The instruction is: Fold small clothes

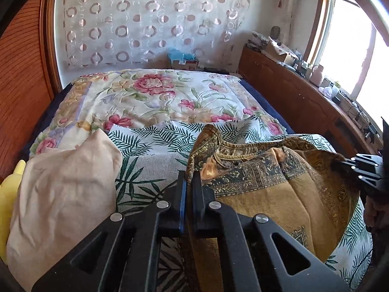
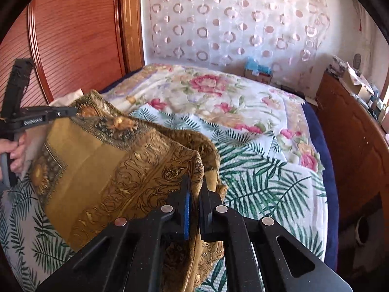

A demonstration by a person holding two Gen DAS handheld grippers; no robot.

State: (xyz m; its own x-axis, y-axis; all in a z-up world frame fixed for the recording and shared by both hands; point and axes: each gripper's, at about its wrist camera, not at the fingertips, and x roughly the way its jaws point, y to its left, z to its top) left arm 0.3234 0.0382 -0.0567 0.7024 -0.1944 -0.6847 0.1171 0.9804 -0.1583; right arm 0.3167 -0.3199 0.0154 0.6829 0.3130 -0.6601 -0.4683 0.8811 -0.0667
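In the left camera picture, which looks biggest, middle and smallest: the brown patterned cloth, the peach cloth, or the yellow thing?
1. Brown patterned cloth, pinched by the left gripper.
2. Peach cloth, not far behind; both lie close to the camera, so that ranking is unsure.
3. Yellow thing, mostly hidden at the edge.

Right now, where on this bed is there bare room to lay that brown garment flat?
The far floral quilt is bare, from the curtain wall to the palm-leaf sheet. The near end is crowded: brown garment pinched by left gripper and right gripper, beige cloth beside it.
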